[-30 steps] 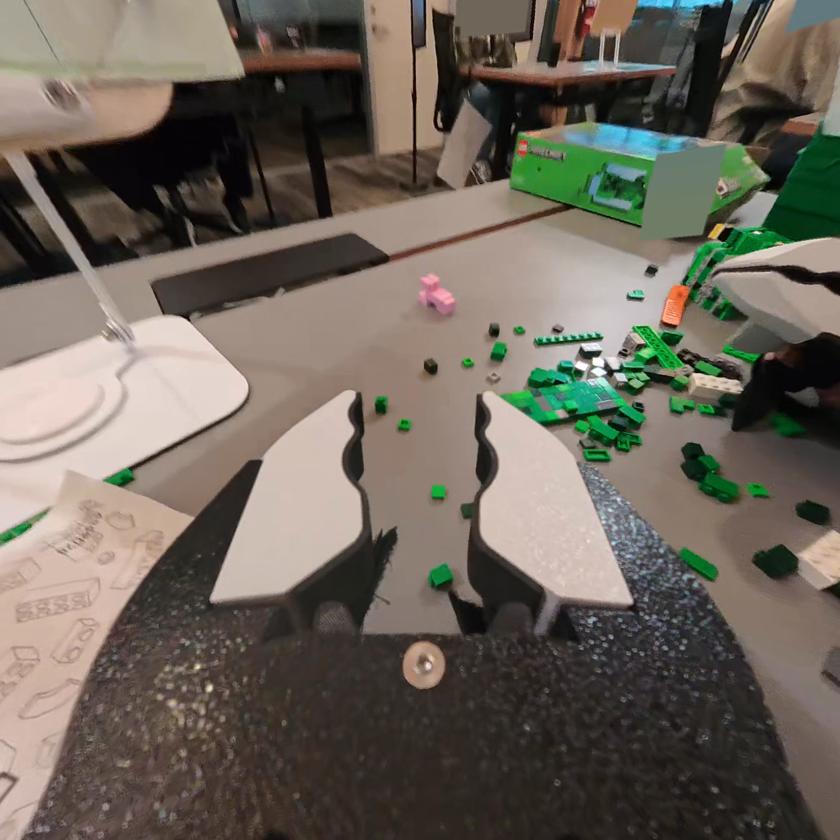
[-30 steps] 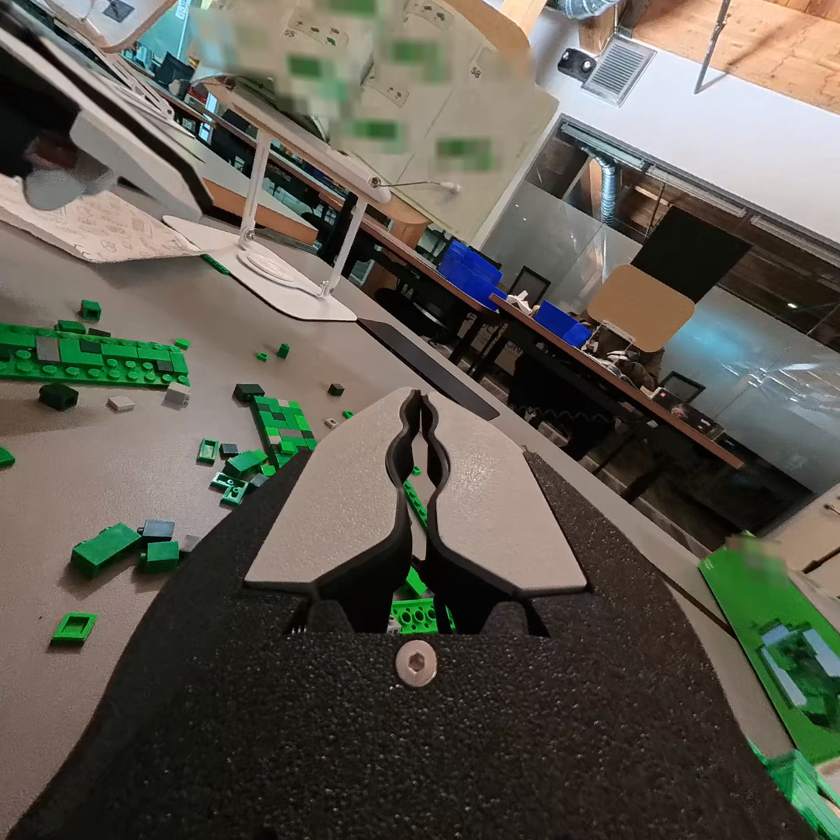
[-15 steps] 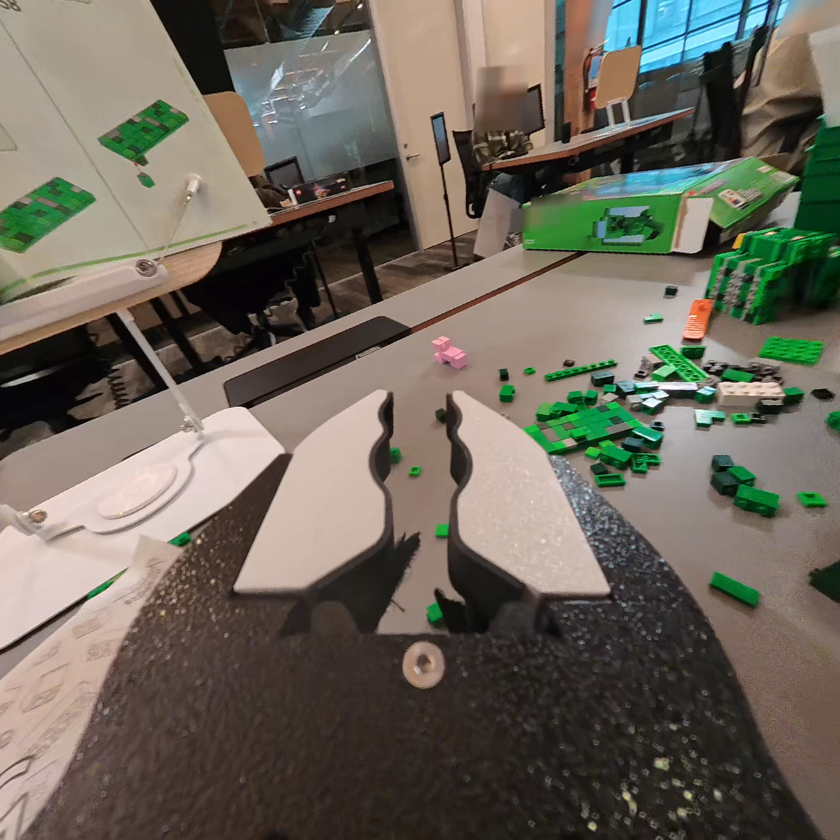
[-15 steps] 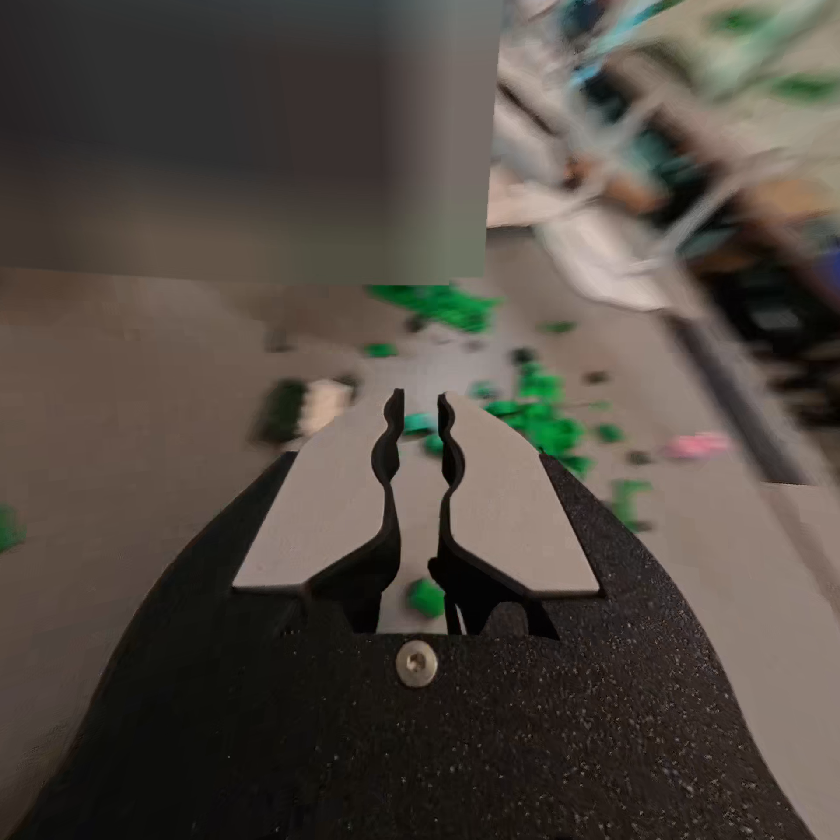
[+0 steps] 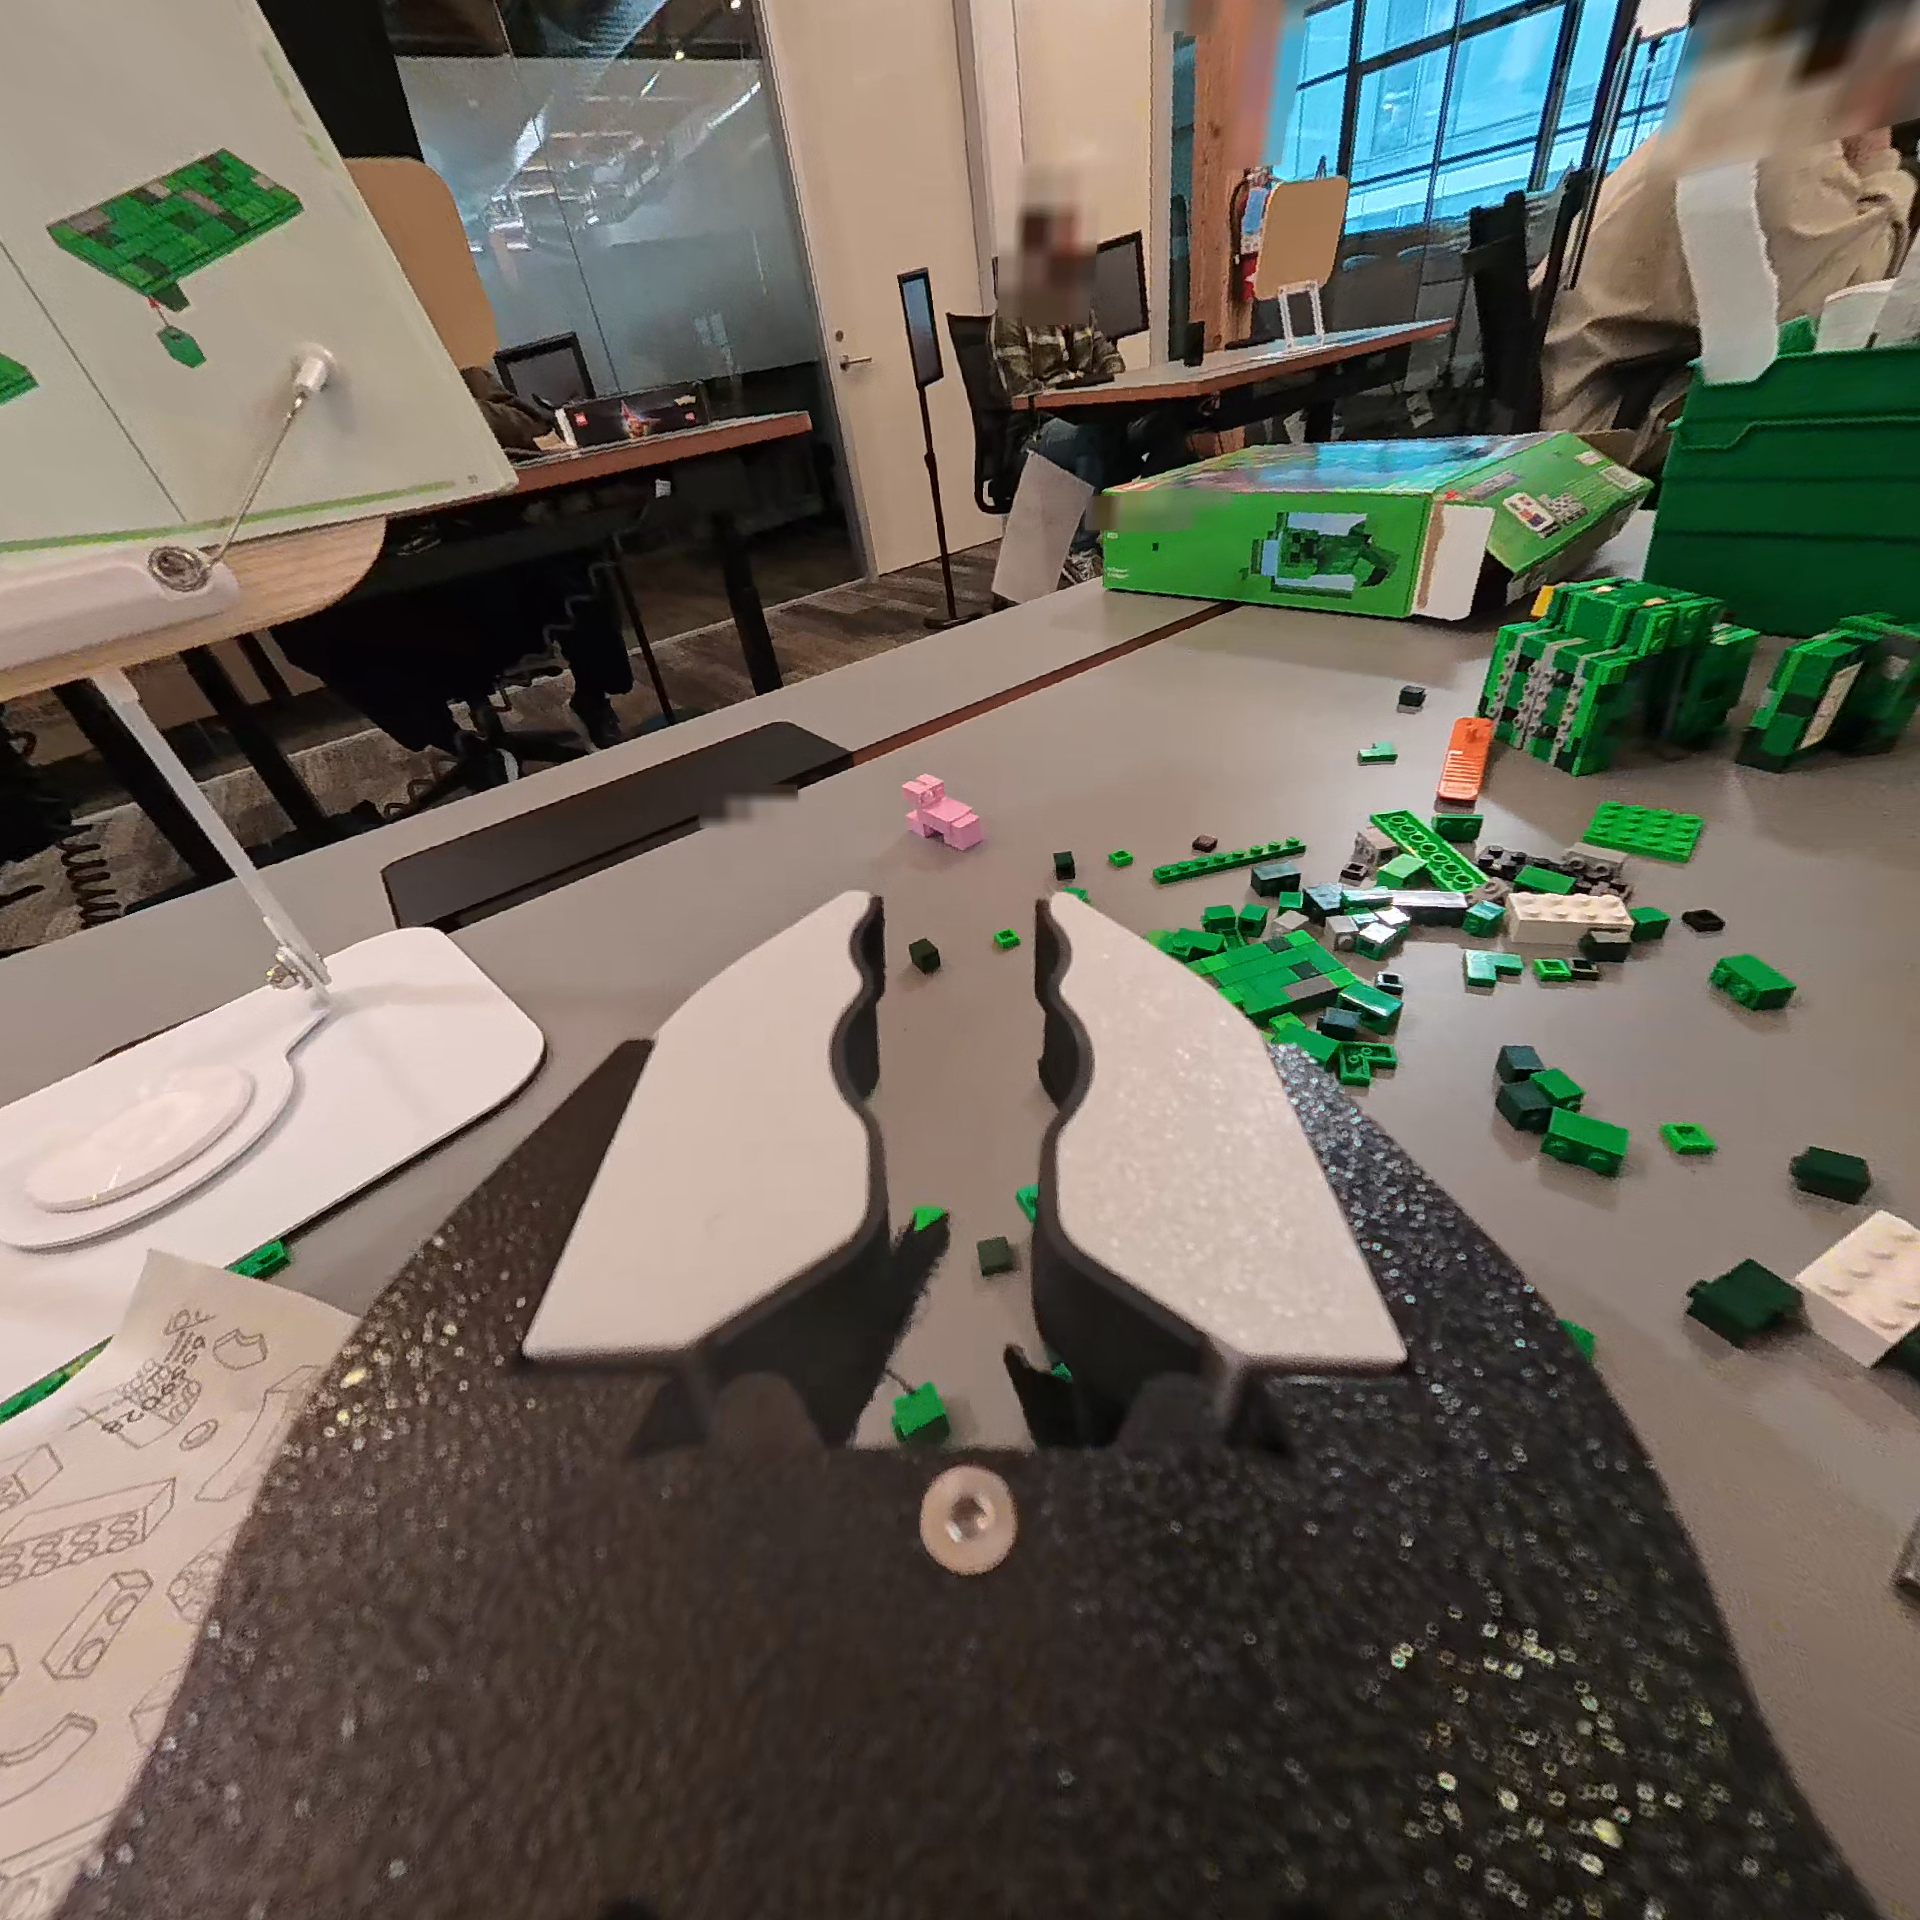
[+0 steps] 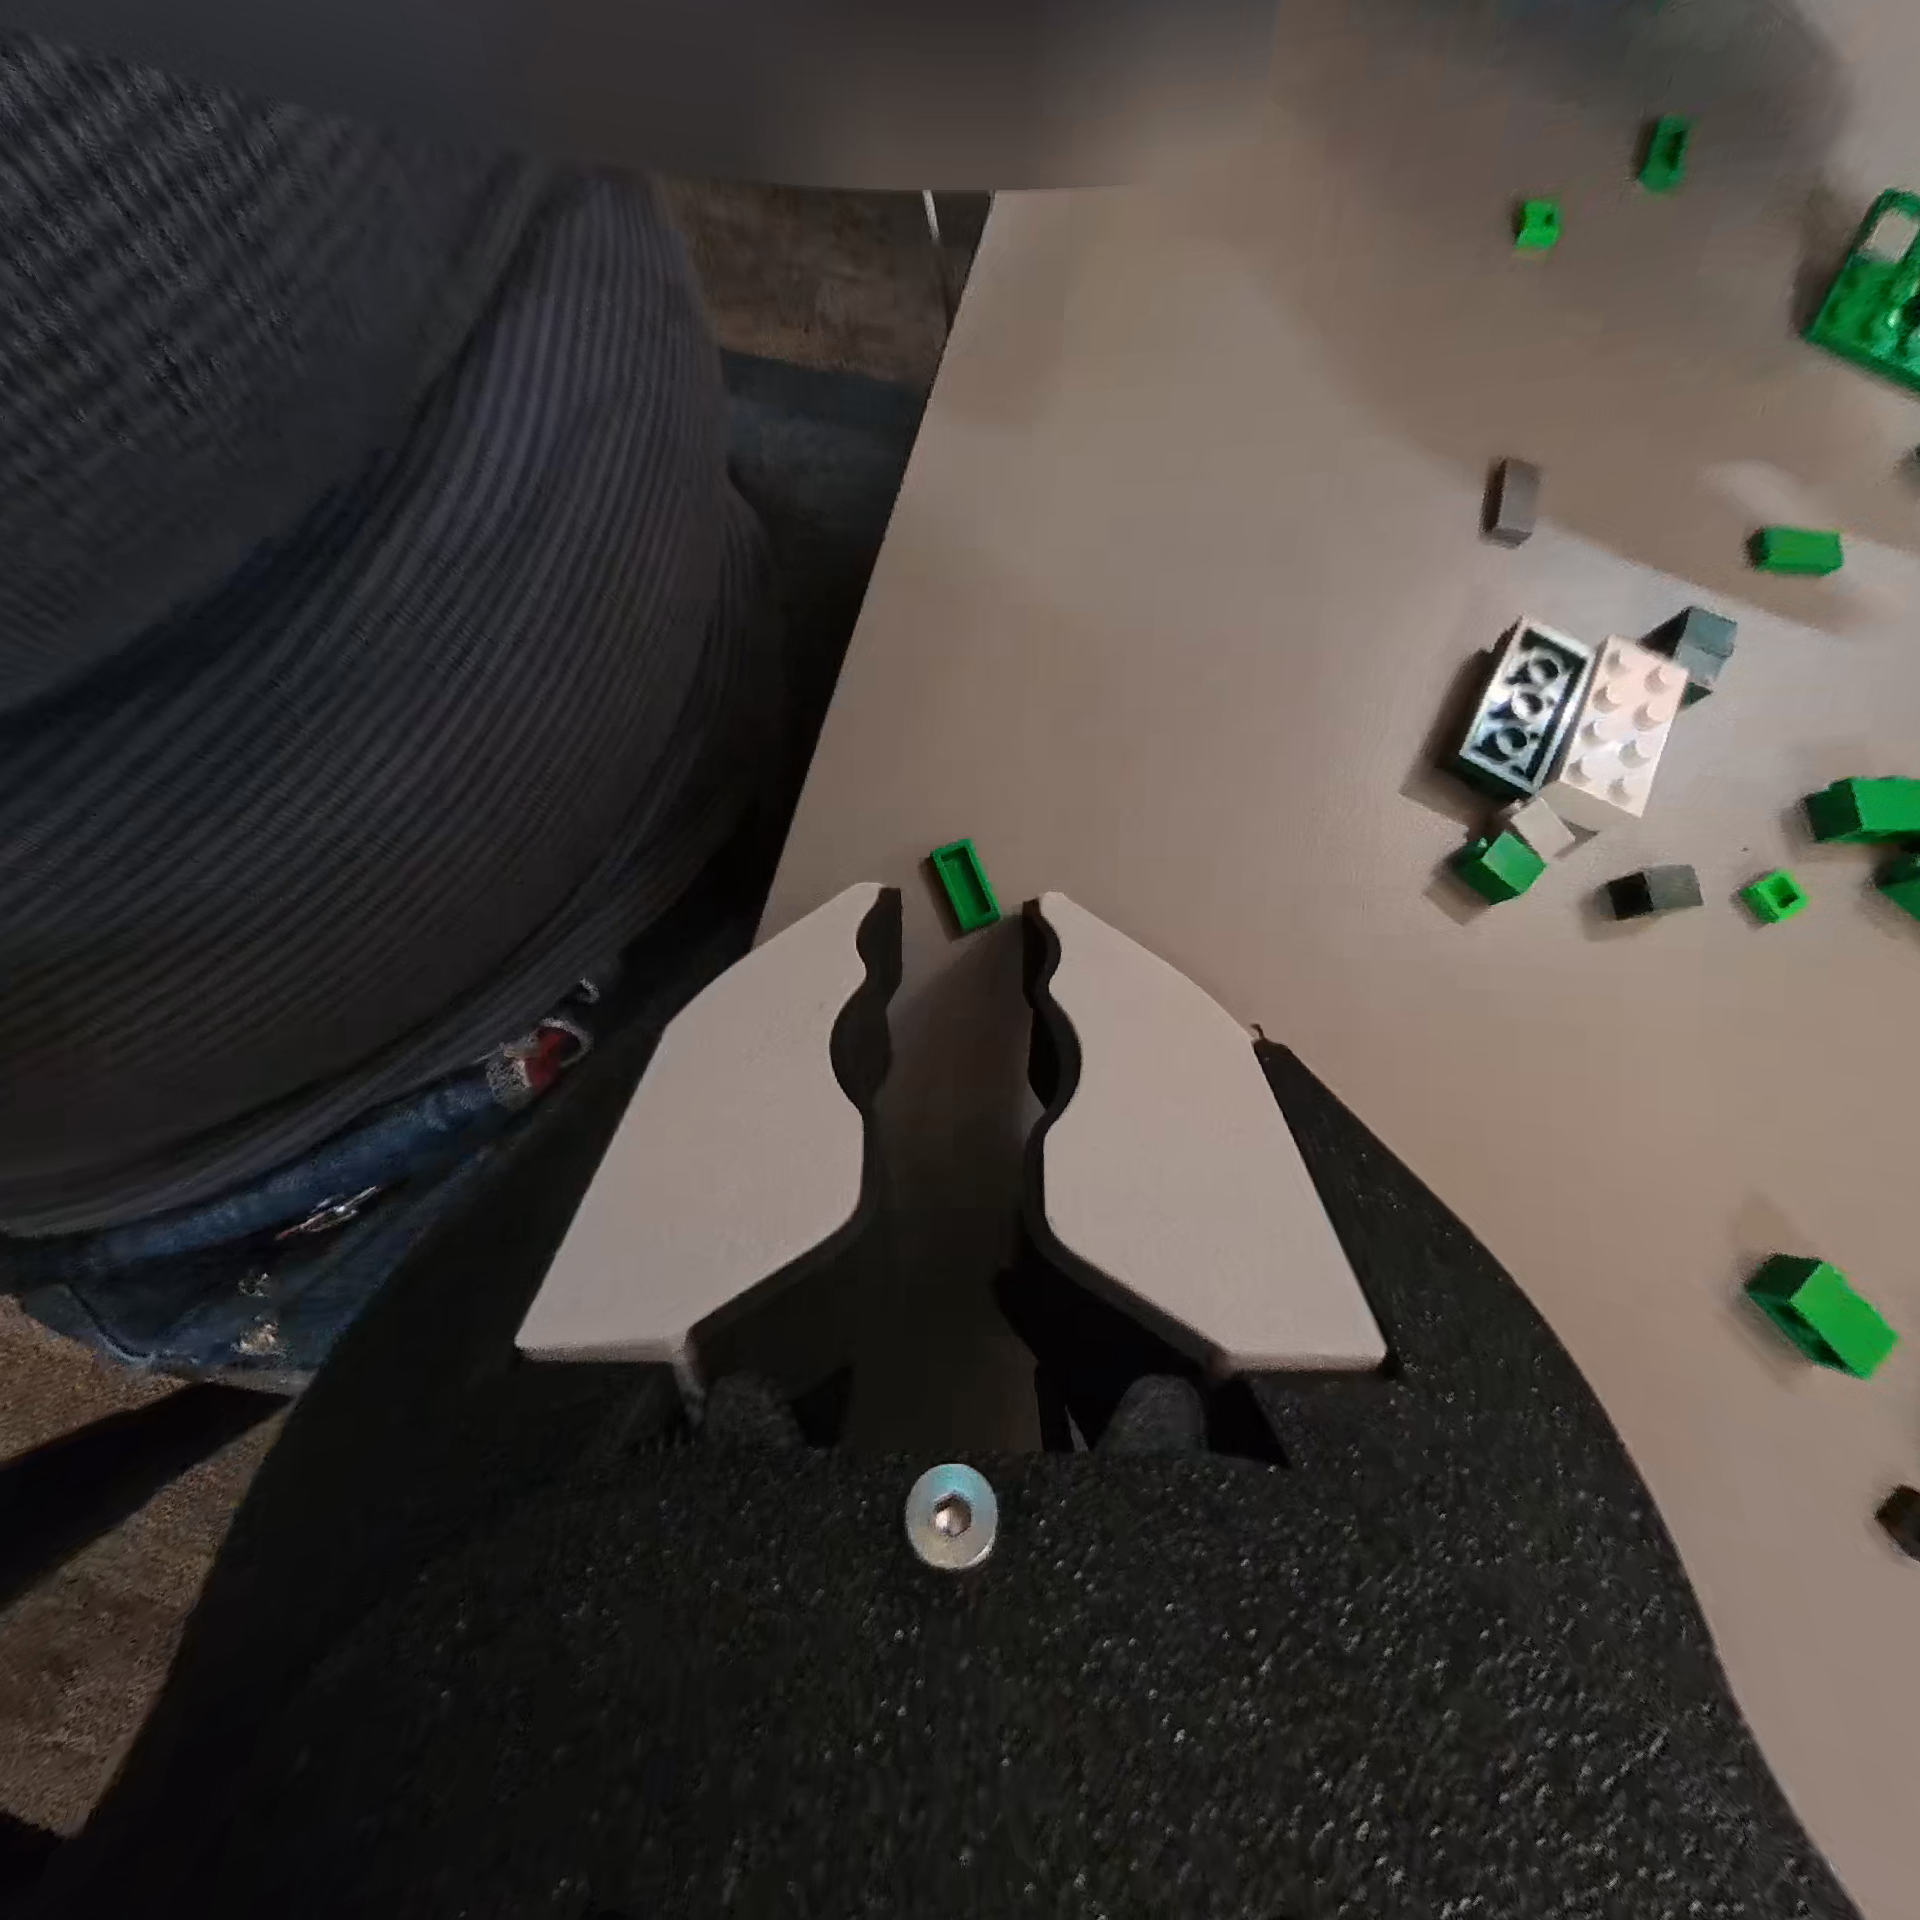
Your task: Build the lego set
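My left gripper point(image 5: 958, 925) is open and empty above the grey table point(image 5: 1143, 727). Loose green, dark and grey lego pieces point(image 5: 1351, 935) lie scattered to its right, with a flat green plate assembly point(image 5: 1273, 971) among them. Built green block sections point(image 5: 1621, 675) stand at the far right. A small pink lego figure point(image 5: 940, 814) stands beyond the fingertips. My right gripper point(image 6: 961, 909) is open and empty, pointing down at the table's near edge, with a small green tile point(image 6: 964, 883) just past its tips. A white brick point(image 6: 1616, 732) lies to its right.
An instruction booklet on a white stand point(image 5: 239, 1060) is at the left, with a printed parts sheet point(image 5: 94, 1507) below it. A green set box point(image 5: 1351, 530) and a green bin point(image 5: 1797, 488) are at the back right. A person's torso point(image 6: 312, 623) is beside the table edge. The left gripper's tips are roughly 30 cm from the right gripper's. To reach the white brick point(image 6: 1616, 732) in a straight line is about 11 cm for my right fingers, about 20 cm for my left. From the left gripper's tips to the small pink lego figure point(image 5: 940, 814) is close to 25 cm.
The right gripper has swung from facing the room to pointing down at the table's near edge and has opened a little. The left gripper narrowed, then reopened, and its view has tilted upward.
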### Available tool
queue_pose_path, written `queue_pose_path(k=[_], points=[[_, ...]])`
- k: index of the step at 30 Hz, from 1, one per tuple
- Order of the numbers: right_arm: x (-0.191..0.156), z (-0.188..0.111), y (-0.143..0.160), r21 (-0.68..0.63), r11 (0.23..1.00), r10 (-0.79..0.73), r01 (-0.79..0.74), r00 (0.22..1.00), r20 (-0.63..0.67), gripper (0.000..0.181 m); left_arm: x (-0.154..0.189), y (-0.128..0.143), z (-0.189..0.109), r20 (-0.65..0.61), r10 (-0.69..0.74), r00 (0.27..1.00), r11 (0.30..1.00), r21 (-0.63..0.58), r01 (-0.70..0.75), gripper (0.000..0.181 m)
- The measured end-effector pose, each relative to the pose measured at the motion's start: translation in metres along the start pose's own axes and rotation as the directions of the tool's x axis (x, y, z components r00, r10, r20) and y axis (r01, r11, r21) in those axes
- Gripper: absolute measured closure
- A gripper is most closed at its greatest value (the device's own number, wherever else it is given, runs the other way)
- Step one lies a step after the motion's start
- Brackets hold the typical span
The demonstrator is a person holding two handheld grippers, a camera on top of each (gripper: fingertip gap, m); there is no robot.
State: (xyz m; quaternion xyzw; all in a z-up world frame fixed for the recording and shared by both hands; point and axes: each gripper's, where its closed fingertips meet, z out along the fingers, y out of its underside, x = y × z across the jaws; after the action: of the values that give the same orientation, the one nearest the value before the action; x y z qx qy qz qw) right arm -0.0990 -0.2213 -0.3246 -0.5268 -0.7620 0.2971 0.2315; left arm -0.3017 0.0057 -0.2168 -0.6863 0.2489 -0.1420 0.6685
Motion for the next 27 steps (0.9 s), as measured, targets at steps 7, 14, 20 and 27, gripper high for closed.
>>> queue_pose_path(k=[7, 14, 20, 27], points=[[0.016, -0.007, 0.003, 0.006, 0.999, 0.043, -0.043, 0.999, 0.001, 0.174, 0.001, 0.009, 0.002, -0.031, -0.030, 0.999, 0.999, -0.029, 0.029, 0.154], [0.116, -0.022, 0.023, 0.032, 0.985, 0.172, -0.171, 0.921, -0.349, 0.174, 0.009, 0.019, 0.008, -0.083, -0.028, 0.996, 0.997, -0.080, 0.021, 0.155], [0.140, -0.036, 0.011, 0.096, 0.974, 0.227, -0.206, 0.911, -0.344, 0.157, 0.004, 0.028, 0.012, -0.063, -0.021, 0.998, 0.993, -0.117, 0.013, 0.155], [0.235, -0.019, -0.019, -0.023, 0.978, 0.179, -0.208, 0.889, -0.422, 0.146, -0.001, 0.028, 0.013, -0.049, -0.044, 0.998, 0.993, -0.112, 0.039, 0.155]])
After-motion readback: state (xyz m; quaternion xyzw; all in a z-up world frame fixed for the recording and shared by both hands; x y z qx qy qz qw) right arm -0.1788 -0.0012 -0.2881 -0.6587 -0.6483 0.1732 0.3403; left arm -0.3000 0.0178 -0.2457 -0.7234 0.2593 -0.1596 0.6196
